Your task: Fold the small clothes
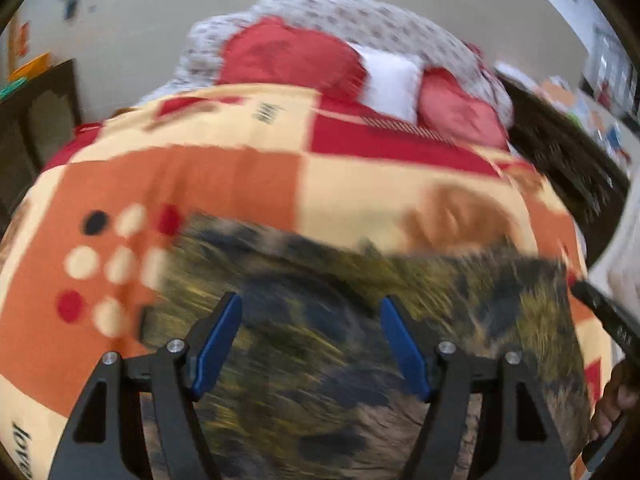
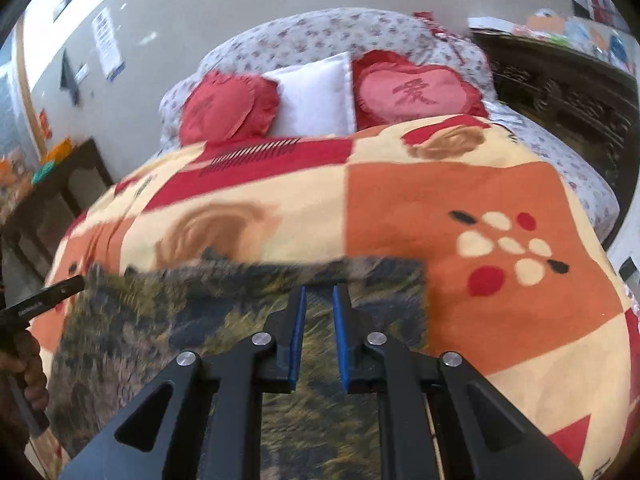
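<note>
Patchwork blanket (image 2: 460,200) covering bed. Camouflage garment (image 2: 192,320) spread flat on blanket, near edge. Left gripper (image 1: 311,340) over garment, fingers wide apart. Right gripper (image 2: 319,332) over garment, fingers narrow, nothing between.

The left gripper (image 1: 311,340) is held wide open above blurred camouflage cloth (image 1: 320,320) spread on the patterned blanket (image 1: 224,184).

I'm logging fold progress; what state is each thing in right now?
Camouflage garment: spread flat on the blanket, not gripped.
Left gripper: open wide above the garment, empty.
Right gripper: fingers nearly together, narrow gap, nothing between them.
Blanket: spread over the bed.
Heart cushions: propped up beside the white pillow.
</note>
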Available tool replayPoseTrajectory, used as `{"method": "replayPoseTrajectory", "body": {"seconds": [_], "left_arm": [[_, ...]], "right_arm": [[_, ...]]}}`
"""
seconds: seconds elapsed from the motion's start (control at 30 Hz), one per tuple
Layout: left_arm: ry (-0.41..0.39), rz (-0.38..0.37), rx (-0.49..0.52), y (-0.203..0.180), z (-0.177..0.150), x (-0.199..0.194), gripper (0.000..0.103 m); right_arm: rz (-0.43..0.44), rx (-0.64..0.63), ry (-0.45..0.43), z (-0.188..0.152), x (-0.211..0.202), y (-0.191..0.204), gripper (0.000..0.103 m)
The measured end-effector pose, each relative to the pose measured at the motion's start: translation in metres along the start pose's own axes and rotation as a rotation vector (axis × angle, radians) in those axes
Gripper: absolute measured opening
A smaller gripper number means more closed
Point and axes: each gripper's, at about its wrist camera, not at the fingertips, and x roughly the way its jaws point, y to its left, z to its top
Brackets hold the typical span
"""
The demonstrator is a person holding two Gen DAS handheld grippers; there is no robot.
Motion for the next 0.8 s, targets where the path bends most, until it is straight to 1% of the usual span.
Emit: {"method": "replayPoseTrajectory", "body": {"seconds": [0.03, 0.1, 0.13, 0.2, 0.23, 0.27, 0.33, 0.43, 0.57, 0.63, 0.8], "left_arm": [[0.004, 0.003, 0.019, -0.009, -0.002, 0.003, 0.075], [0.018, 0.019, 0.023, -0.020, -0.007, 0.014, 0.075], [0.023, 0.023, 0.022, -0.023, -0.009, 0.019, 0.076], [0.052, 0.054, 0.025, -0.028, -0.017, 0.031, 0.077], [0.071, 0.057, 0.013, -0.027, -0.021, 0.038, 0.078], [0.064, 0.053, 0.003, -0.025, -0.024, 0.039, 0.079], [0.053, 0.068, 0.012, -0.027, -0.026, 0.038, 0.080], [0.048, 0.076, 0.011, -0.028, -0.027, 0.039, 0.082], [0.046, 0.080, 0.013, -0.029, -0.026, 0.040, 0.082], [0.047, 0.081, 0.014, -0.029, -0.026, 0.040, 0.082], [0.043, 0.096, 0.023, -0.029, -0.024, 0.042, 0.082]], "right_arm": [[0.001, -0.026, 0.014, -0.002, 0.005, 0.012, 0.017], [0.019, -0.050, 0.042, -0.007, 0.014, 0.026, 0.017], [0.002, -0.052, 0.064, -0.007, 0.022, 0.032, 0.017], [-0.031, -0.030, 0.105, -0.009, 0.038, 0.033, 0.017], [-0.038, -0.011, 0.129, -0.013, 0.048, 0.030, 0.017], [-0.032, -0.010, 0.133, -0.017, 0.055, 0.027, 0.017], [-0.014, -0.016, 0.095, -0.023, 0.056, 0.025, 0.018], [0.002, -0.003, 0.089, -0.026, 0.057, 0.022, 0.018], [0.034, 0.028, 0.092, -0.026, 0.060, 0.016, 0.018], [0.030, 0.025, 0.091, -0.026, 0.060, 0.016, 0.018], [-0.023, -0.024, 0.089, -0.026, 0.061, 0.025, 0.018]]}}
